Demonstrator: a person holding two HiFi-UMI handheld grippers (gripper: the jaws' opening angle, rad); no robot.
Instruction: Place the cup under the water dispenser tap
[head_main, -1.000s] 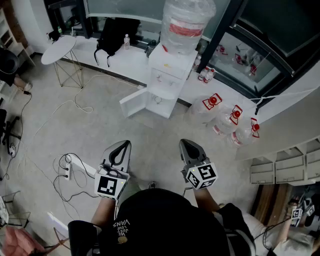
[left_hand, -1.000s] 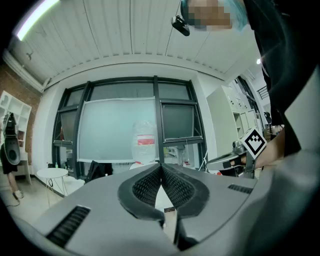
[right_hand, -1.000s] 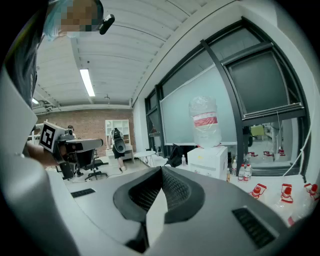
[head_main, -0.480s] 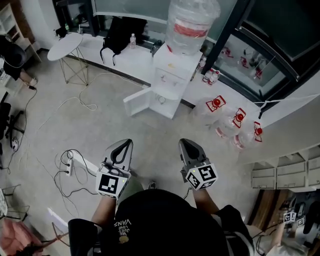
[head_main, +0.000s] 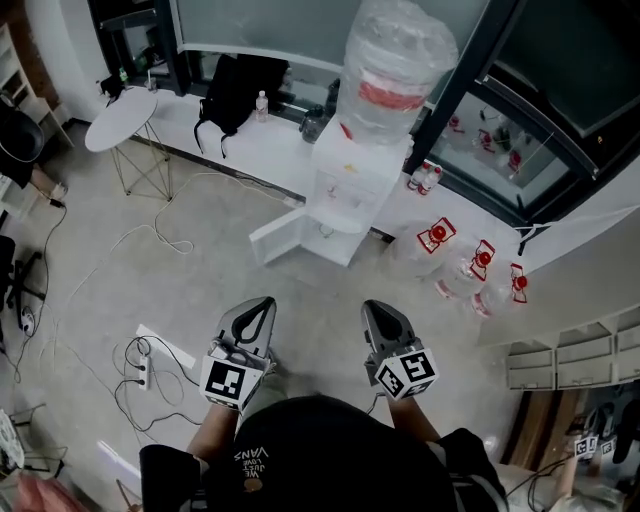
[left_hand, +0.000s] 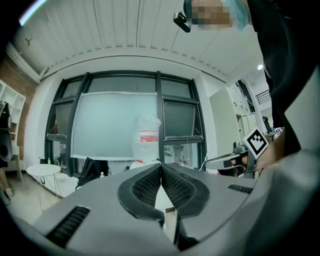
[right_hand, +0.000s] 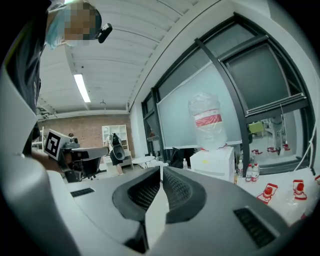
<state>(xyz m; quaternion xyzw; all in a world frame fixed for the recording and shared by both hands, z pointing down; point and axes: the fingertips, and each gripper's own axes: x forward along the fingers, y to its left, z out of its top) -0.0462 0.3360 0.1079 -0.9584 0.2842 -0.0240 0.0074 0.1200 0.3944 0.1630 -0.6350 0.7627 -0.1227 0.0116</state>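
My left tool (head_main: 264, 303) and right tool (head_main: 373, 306) are pinched closed, empty. The dispenser (head_main: 350, 180) stands at 12 o'clock, well off. The cup may be that ring (head_main: 322, 228) in its recess; I can't tell. Closed tools could knock it over.

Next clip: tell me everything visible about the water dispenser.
The water dispenser is a white, boxy floor unit, seemingly plastic, upright against the low white ledge under the windows. A large clear bottle with a red label sits inverted on top. Its lower door hangs open. The taps are too small to make out.
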